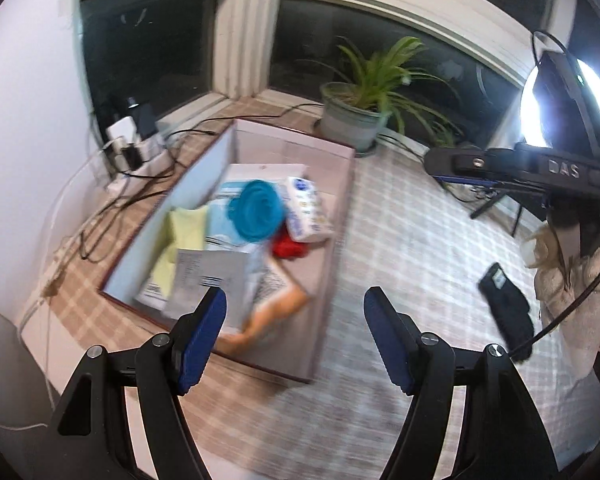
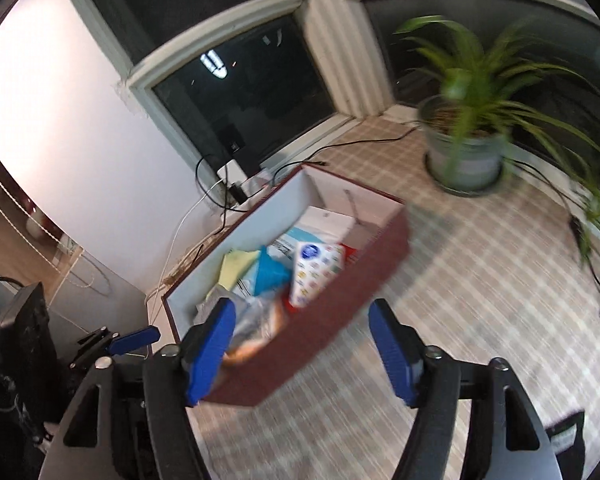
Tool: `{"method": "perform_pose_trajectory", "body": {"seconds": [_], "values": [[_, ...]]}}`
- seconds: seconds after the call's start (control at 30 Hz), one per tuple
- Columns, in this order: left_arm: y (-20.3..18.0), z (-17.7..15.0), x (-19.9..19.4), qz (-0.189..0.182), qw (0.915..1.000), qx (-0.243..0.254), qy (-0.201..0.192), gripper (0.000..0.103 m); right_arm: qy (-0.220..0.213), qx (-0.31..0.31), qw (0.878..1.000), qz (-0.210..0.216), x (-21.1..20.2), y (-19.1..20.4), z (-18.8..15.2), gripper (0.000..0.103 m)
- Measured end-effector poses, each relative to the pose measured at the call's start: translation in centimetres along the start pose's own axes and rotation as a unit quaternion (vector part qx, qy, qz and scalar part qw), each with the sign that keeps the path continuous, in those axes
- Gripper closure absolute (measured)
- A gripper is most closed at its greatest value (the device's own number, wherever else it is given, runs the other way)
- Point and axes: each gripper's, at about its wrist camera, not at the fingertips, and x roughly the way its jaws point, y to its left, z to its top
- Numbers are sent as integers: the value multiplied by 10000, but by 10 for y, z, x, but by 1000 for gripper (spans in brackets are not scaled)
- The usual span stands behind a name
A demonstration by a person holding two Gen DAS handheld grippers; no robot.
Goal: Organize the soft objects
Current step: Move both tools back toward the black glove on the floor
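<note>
- Left gripper (image 1: pixel 295 336): jaws spread, nothing between them; hangs above the box's near corner.
- Right gripper (image 2: pixel 302 350): jaws apart, empty, over the box's near wall.
- Soft objects: teal cloth (image 1: pixel 256 210), tissue pack (image 1: pixel 308 214), yellow cloth (image 1: pixel 188 228), heaped in the box (image 1: pixel 340 216).
- Risk: a low pass could snag the wall and shove the box.
- Risk: loose cables (image 1: pixel 140 184) beside the box may catch.
</note>
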Motion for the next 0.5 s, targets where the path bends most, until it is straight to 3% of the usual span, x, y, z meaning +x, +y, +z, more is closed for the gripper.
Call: {"method": "perform_pose_trajectory", "body": {"seconds": [0.3, 0.5], "values": [[-67, -24, 12, -575, 9979, 237, 173, 32, -154, 400, 9977, -520, -88, -80, -83, 36], [-111, -40, 25, -933, 9946, 285, 358, 32, -238, 889, 9927, -777, -139, -140, -119, 36]]}}
